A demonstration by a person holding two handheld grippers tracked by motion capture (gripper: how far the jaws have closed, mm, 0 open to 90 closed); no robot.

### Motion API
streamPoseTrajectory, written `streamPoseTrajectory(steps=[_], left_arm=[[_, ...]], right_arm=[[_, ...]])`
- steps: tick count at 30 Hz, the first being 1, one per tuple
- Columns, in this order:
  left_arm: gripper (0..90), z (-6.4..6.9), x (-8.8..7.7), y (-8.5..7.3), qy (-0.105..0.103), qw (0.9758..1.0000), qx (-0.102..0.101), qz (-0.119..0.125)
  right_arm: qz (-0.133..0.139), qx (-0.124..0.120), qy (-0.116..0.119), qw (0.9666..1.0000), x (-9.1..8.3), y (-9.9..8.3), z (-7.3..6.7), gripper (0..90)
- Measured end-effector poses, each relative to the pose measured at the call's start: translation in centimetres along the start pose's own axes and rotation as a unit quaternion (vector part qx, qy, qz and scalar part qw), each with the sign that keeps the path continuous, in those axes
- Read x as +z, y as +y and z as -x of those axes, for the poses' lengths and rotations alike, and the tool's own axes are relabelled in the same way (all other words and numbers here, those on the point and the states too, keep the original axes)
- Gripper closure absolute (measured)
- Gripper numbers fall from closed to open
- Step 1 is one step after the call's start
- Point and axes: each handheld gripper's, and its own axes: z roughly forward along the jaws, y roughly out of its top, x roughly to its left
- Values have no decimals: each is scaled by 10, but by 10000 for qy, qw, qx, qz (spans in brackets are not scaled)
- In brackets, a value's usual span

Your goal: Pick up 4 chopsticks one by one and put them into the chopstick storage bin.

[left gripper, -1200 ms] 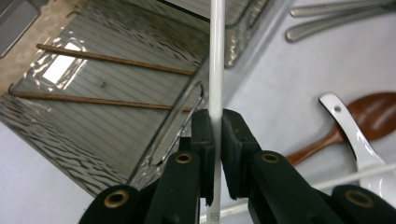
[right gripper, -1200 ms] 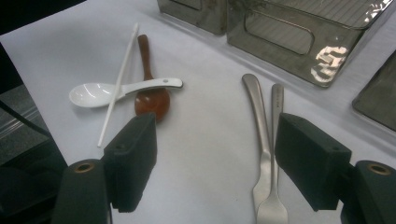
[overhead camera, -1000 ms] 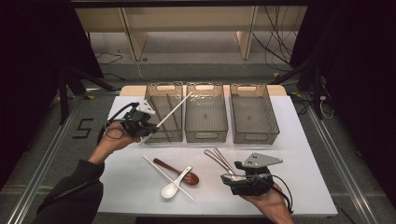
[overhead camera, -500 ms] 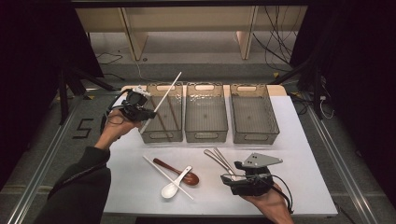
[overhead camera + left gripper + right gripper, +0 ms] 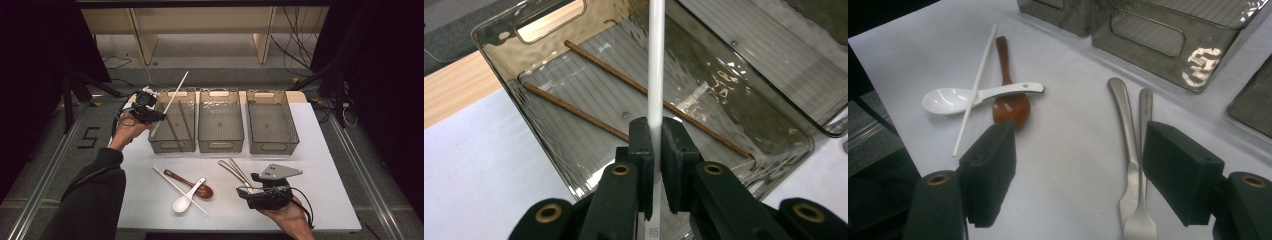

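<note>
The left gripper (image 5: 654, 150) has its two black jaws squeezed tight on a white chopstick (image 5: 655, 65). The stick runs up between the jaws and off the top edge of the left gripper view, so its far end is cut off there. In the high view the left gripper (image 5: 150, 112) sits by the left side of the left bin (image 5: 172, 125), and the white chopstick (image 5: 172, 100) slants up and away over that bin. Just past the jaws is the left bin (image 5: 499, 60), and two brown chopsticks (image 5: 574, 110) lie flat on its floor. The bin's wavy, see-through wall makes parts of them hard to see. The right gripper (image 5: 1078, 170) is wide open and holds nothing. It hangs low over the white table (image 5: 913, 45). A fork (image 5: 1139, 220) and another metal handle (image 5: 1125, 125) lie between its jaws, and their bottom ends are cut off. I cannot tell what the second one is. Off to one side lie a white spoon (image 5: 948, 100), a brown spoon (image 5: 1010, 107) and one more white stick (image 5: 975, 87), crossing over each other. In the high view the right gripper (image 5: 250, 192) is near the front edge of the table (image 5: 330, 165), well apart from the middle bin (image 5: 221, 120) and the right bin (image 5: 271, 120).
</note>
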Motion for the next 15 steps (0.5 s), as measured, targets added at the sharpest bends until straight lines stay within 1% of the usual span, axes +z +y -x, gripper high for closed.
streamPoseTrajectory(steps=[1, 4, 8, 9, 11, 12, 15], left_arm=[[836, 0, 2, -1, 16, 10000, -18, 9], [836, 0, 6, -3, 21, 10000, 2, -79], [835, 1, 12, -6, 35, 9999, -77, -120], [834, 1, 13, -6, 22, 9998, -72, -168], [833, 2, 17, -8, 92, 9997, -82, -218], [833, 1, 18, -9, 77, 9996, -87, -267], [832, 1, 22, -12, 83, 9991, -183, -363]], right_arm=[[-3, -2, 1, 10000, 0, 0, 0, 307], [-8, 0, 0, 10000, 0, 0, 0, 307], [-6, -5, 2, 10000, -1, 0, 0, 307], [-6, -3, 1, 10000, -1, 0, 0, 307], [-8, -6, 0, 10000, -1, 0, 0, 307], [-8, -5, 0, 10000, -1, 0, 0, 307], [-10, -8, 0, 10000, -1, 0, 0, 307]])
